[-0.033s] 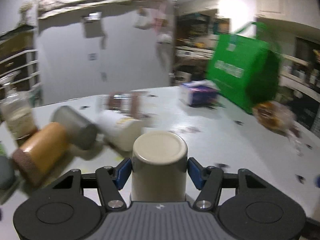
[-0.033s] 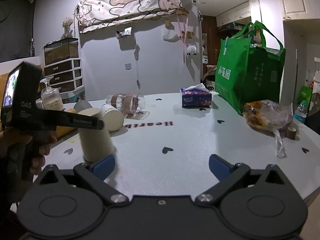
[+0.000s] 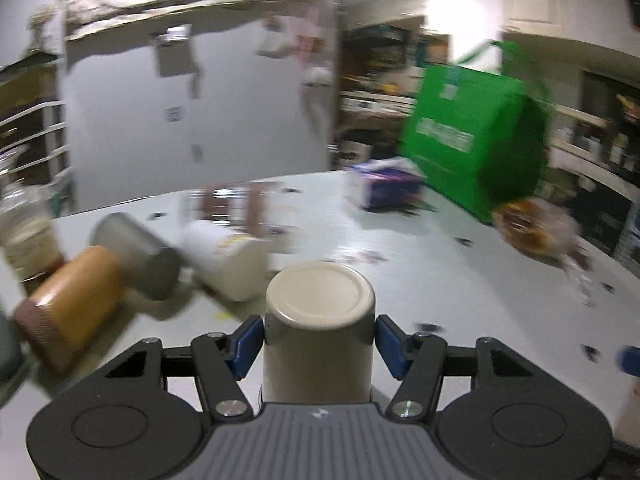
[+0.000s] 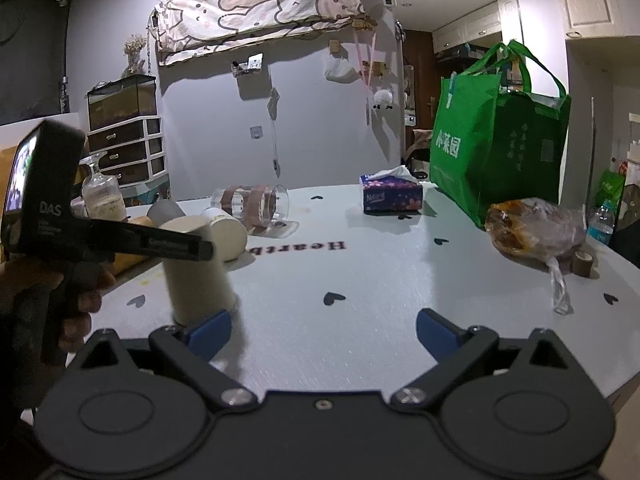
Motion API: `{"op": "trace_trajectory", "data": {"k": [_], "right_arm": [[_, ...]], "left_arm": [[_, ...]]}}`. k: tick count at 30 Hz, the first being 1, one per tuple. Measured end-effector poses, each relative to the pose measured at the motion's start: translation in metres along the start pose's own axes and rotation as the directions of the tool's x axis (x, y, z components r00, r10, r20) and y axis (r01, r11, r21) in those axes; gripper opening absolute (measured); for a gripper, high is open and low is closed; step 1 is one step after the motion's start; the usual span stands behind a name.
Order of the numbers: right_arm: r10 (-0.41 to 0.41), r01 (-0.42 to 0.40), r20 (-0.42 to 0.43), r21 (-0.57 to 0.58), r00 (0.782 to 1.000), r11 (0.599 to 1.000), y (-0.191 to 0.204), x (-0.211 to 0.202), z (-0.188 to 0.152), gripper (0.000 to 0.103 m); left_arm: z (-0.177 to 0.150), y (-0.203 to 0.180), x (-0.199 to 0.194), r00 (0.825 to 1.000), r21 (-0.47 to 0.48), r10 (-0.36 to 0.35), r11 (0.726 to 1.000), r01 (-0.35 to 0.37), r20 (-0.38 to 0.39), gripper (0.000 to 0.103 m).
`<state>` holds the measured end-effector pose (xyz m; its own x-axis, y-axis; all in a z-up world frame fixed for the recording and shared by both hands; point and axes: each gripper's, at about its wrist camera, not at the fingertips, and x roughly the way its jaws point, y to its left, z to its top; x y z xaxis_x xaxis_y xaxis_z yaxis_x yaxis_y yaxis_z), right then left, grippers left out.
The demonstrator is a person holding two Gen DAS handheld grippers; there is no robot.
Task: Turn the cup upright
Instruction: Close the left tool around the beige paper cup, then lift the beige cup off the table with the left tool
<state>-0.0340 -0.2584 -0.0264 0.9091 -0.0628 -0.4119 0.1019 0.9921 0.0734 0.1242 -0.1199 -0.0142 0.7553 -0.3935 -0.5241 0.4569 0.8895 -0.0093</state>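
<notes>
A beige cup (image 3: pixel 320 332) stands upside down, its closed base on top, between the blue pads of my left gripper (image 3: pixel 320 342), which is shut on it. In the right wrist view the same cup (image 4: pixel 200 280) stands at the left of the white table with the left gripper's black finger (image 4: pixel 160 245) across its top. I cannot tell whether the cup touches the table. My right gripper (image 4: pixel 324 330) is open and empty, low over the table's near part, to the right of the cup.
Several cups lie on their sides behind: a white one (image 4: pixel 229 235), a grey one (image 3: pixel 134 256), an orange-brown one (image 3: pixel 70 304), a clear glass (image 4: pixel 252 208). A tissue box (image 4: pixel 391 196), green bag (image 4: pixel 498 136) and bagged bread (image 4: pixel 536 232) stand to the right.
The left wrist view has shifted slightly and is blurred by motion, with the cup still gripped. The right gripper has not moved.
</notes>
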Motion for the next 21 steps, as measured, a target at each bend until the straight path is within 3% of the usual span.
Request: {"op": "trace_trajectory", "data": {"k": [7, 12, 16, 17, 21], "right_arm": [[0.058, -0.057, -0.088, 0.019, 0.994, 0.998, -0.007, 0.008, -0.013, 0.097], [0.203, -0.19, -0.188, 0.082, 0.961, 0.978, -0.002, 0.023, -0.023, 0.094], [0.324, -0.304, -0.222, 0.118, 0.92, 0.945, 0.007, 0.035, -0.026, 0.052], [0.342, -0.321, -0.232, 0.125, 0.911, 0.939, 0.011, 0.039, -0.027, 0.043], [0.458, -0.42, -0.263, 0.191, 0.849, 0.887, 0.023, 0.058, -0.03, 0.027]], "left_arm": [[-0.004, -0.041, -0.004, 0.995, 0.065, -0.099, 0.993, 0.101, -0.033, 0.064], [0.003, -0.049, 0.003, 0.995, 0.104, -0.094, 0.99, 0.099, -0.045, 0.068], [0.011, -0.045, 0.006, 0.993, 0.098, -0.104, 0.989, 0.109, -0.055, 0.066], [0.012, -0.043, 0.007, 0.993, 0.093, -0.107, 0.989, 0.113, -0.058, 0.06], [0.01, -0.037, -0.001, 0.988, 0.091, -0.138, 0.985, 0.144, -0.065, 0.06]]}}
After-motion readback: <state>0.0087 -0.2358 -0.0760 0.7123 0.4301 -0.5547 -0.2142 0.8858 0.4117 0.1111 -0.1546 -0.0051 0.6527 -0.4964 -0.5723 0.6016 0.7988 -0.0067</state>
